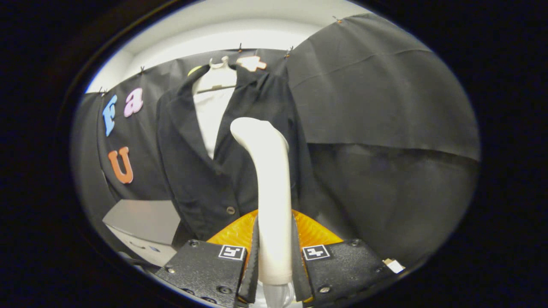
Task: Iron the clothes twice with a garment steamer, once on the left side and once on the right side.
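A white garment steamer point(269, 179) stands upright between my fingers, its curved head reaching toward the clothes. My gripper point(274, 252) is shut on the steamer's handle, both fingers pressing its sides. Just beyond hangs a black jacket point(205, 162) on a white hanger point(219, 68), with a white shirt point(212, 115) showing inside its open collar. The steamer's head is in front of the jacket's right front panel, near the lapel. I cannot tell whether the head touches the cloth. A dark button point(230, 210) sits low on the jacket.
Black cloth point(385, 107) covers the booth's wall behind and to the right of the jacket. A grey-white box point(143, 224) sits low to the left of the jacket.
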The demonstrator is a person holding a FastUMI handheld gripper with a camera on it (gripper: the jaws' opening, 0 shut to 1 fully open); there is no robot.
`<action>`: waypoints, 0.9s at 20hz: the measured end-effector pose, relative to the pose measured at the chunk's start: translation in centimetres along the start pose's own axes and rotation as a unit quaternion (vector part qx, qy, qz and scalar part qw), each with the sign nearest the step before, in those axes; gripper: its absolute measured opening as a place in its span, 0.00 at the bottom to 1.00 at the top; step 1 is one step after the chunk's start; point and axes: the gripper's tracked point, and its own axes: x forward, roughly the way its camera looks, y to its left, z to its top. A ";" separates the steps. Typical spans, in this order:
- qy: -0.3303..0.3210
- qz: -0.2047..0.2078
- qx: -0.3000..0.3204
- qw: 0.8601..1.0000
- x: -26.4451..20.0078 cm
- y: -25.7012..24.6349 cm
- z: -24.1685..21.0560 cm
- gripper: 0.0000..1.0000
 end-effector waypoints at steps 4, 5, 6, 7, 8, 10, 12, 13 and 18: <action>-0.043 -0.008 0.024 0.999 1.5 -0.1 6.0 0.36; -0.052 -0.012 0.025 0.998 2.1 0.0 7.3 0.36; -0.060 -0.016 0.026 0.998 2.4 0.0 8.4 0.36; -0.064 -0.019 0.026 0.997 2.5 0.0 8.8 0.36; -0.067 -0.019 0.026 0.997 2.9 0.3 9.5 0.36; -0.073 -0.020 0.020 0.997 4.0 1.3 10.6 0.36; -0.068 -0.031 0.015 0.997 5.2 2.1 10.5 0.36; -0.064 -0.033 0.012 0.997 5.5 2.5 10.3 0.36; -0.047 -0.039 -0.016 0.998 7.0 4.3 8.7 0.36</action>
